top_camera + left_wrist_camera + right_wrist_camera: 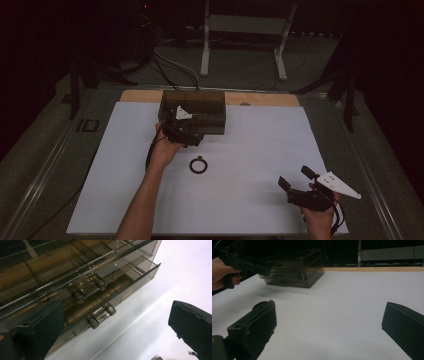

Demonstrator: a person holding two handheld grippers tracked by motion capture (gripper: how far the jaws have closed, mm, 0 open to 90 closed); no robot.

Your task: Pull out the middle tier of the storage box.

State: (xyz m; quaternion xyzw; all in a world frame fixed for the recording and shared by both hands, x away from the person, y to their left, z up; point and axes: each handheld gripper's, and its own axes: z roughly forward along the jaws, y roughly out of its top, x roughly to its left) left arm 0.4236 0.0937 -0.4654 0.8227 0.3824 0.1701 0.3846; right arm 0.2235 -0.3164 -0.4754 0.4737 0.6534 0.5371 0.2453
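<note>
A dark see-through drawer box stands at the back of the white mat. My left gripper is right at its front, open. In the left gripper view the wide jaws flank the clear handle of the bottom drawer, which sticks out slightly; the handle of the drawer above sits behind it. A black ring lies on the mat just behind the left hand. My right gripper is open and holds nothing near the mat's front right corner.
The right gripper view shows the box, the left gripper in its hand, and the ring partly behind a jaw. A wooden table edge runs behind the mat. Cables and a metal stand lie beyond.
</note>
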